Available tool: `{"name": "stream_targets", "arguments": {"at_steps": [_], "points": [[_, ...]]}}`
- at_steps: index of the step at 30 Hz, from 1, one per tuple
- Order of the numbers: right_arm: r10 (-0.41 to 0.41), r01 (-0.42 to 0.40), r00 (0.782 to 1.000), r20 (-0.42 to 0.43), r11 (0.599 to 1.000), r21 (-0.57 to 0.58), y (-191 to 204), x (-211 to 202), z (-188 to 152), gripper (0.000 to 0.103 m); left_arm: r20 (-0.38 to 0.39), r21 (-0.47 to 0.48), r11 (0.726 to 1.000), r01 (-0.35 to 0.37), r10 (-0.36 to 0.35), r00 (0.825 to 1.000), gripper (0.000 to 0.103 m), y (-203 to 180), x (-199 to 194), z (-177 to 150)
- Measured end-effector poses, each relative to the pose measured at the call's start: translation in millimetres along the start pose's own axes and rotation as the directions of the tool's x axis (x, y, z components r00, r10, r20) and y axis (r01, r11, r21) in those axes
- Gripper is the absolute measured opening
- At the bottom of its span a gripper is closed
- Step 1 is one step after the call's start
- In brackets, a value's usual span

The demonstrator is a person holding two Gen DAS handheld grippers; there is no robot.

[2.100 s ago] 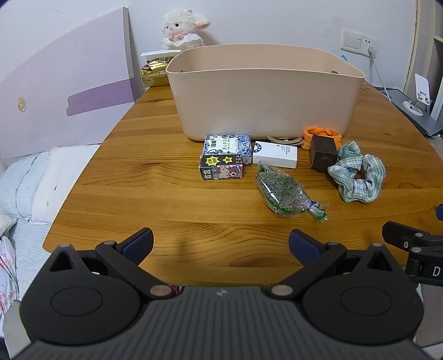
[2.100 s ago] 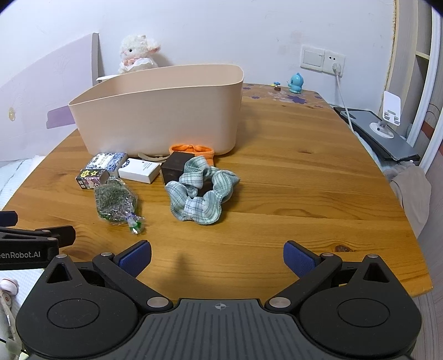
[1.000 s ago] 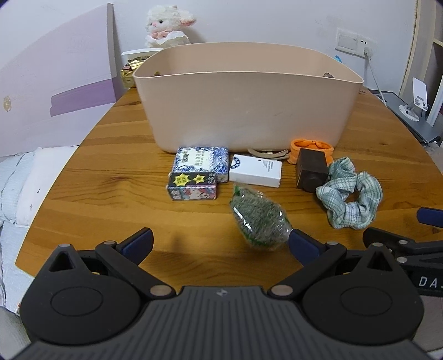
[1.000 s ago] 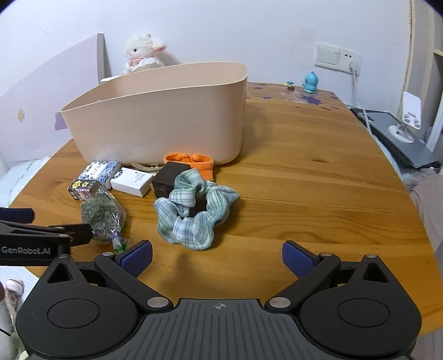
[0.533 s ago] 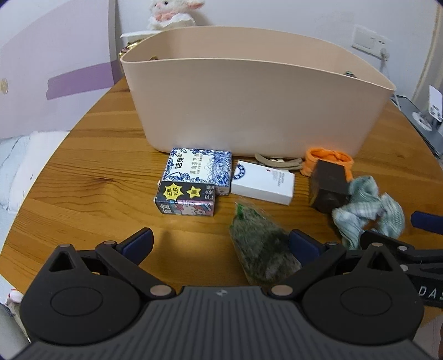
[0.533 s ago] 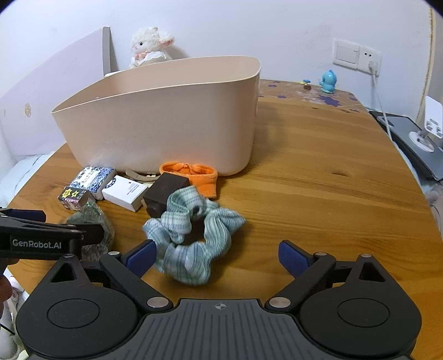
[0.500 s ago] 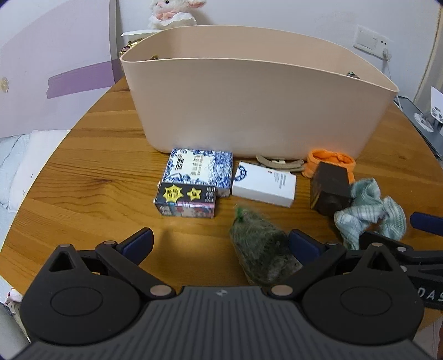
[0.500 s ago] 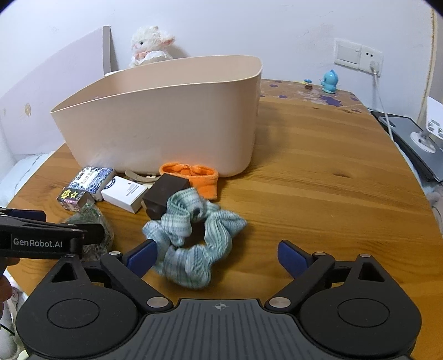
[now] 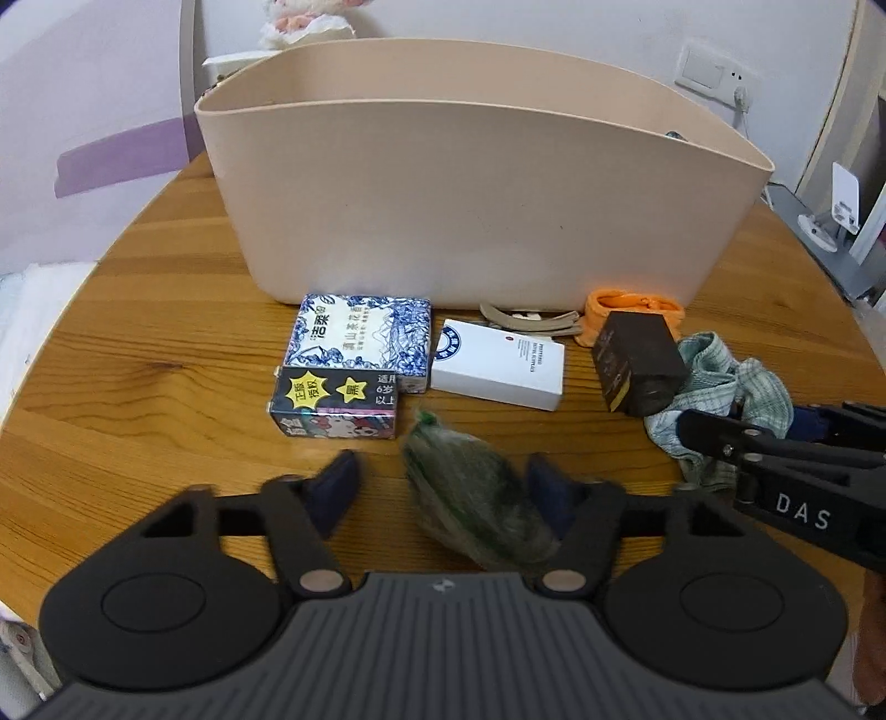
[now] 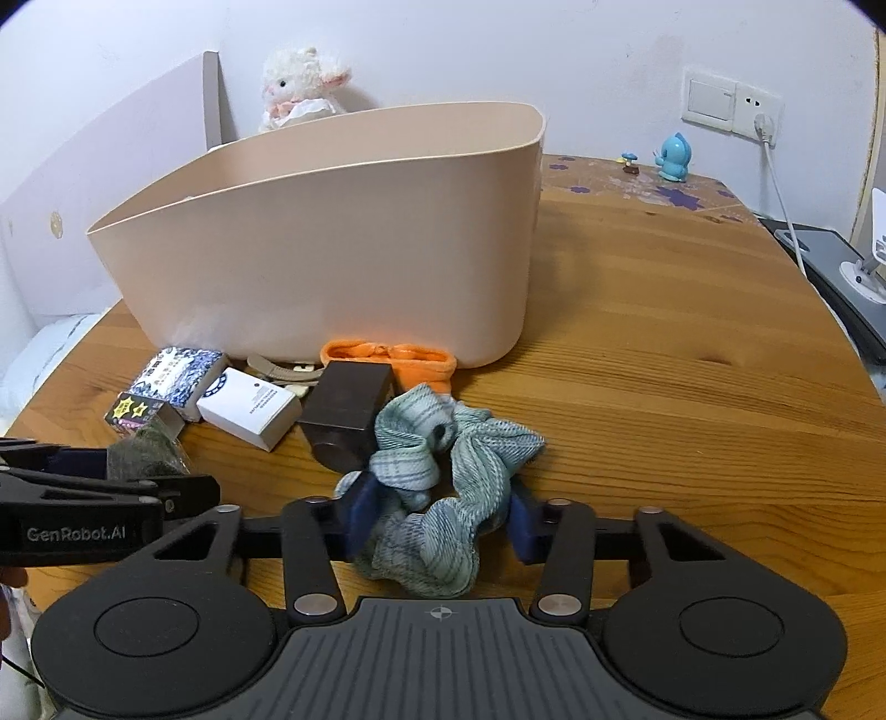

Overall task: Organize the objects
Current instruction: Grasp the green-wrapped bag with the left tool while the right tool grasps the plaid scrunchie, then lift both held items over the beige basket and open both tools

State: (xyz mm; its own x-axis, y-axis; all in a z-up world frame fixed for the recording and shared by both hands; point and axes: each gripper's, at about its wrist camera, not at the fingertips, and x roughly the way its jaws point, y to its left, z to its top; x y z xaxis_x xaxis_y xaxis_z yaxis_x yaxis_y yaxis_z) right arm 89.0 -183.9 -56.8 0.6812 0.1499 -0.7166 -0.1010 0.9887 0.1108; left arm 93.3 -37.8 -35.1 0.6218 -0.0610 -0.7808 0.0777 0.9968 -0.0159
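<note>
the round wooden table (image 10: 664,343) stood by a white wall (image 10: 498,50), the tall beige plastic tub (image 9: 482,183) at its middle; only the right view showed the small blue figurine (image 10: 673,158), while the left gripper (image 9: 443,490) sat half-closed around the green foil packet (image 9: 476,504) and the right gripper (image 10: 437,518) around the plaid fabric scrunchie (image 10: 443,471), grip uncertain.

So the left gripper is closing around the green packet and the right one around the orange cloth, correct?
Not quite. The left gripper is around the green packet, but the right gripper straddles the plaid scrunchie, not the orange cloth, which lies untouched by the bin. The right wrist view shows it.
</note>
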Motion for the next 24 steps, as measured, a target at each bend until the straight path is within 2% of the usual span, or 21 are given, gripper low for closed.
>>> {"name": "stream_targets", "arguments": {"at_steps": [1,2,4,7,11,17,24], "points": [[0.007,-0.007,1.0,0.003,1.0,-0.002,1,-1,-1,0.031,0.008,0.015,1.0,-0.01,0.01,1.0,0.052,-1,-1,-1],[0.012,-0.012,1.0,0.005,1.0,-0.001,1,-2,-2,0.028,0.013,0.019,1.0,0.002,-0.002,1.0,0.046,-1,-2,0],[0.01,-0.01,1.0,0.013,1.0,-0.006,3,-4,-4,0.018,0.015,0.025,1.0,0.016,-0.016,1.0,0.044,1,-3,-1],[-0.014,0.014,1.0,0.025,1.0,-0.014,6,-8,-7,0.013,0.022,0.028,0.999,0.025,-0.026,0.999,0.042,2,-4,-3],[-0.029,0.029,0.999,0.038,1.0,0.0,3,-17,-9,0.01,0.034,0.02,0.999,0.037,-0.038,0.999,0.04,5,-10,-6],[-0.035,0.032,0.996,0.087,0.999,0.036,-3,-42,-7,0.008,0.105,0.029,0.999,0.033,-0.036,0.994,0.039,11,-42,0],[-0.035,0.021,0.981,0.191,0.997,0.077,-8,-76,12,0.008,0.22,0.022,1.0,0.021,-0.025,0.975,0.039,28,-83,25]]}}
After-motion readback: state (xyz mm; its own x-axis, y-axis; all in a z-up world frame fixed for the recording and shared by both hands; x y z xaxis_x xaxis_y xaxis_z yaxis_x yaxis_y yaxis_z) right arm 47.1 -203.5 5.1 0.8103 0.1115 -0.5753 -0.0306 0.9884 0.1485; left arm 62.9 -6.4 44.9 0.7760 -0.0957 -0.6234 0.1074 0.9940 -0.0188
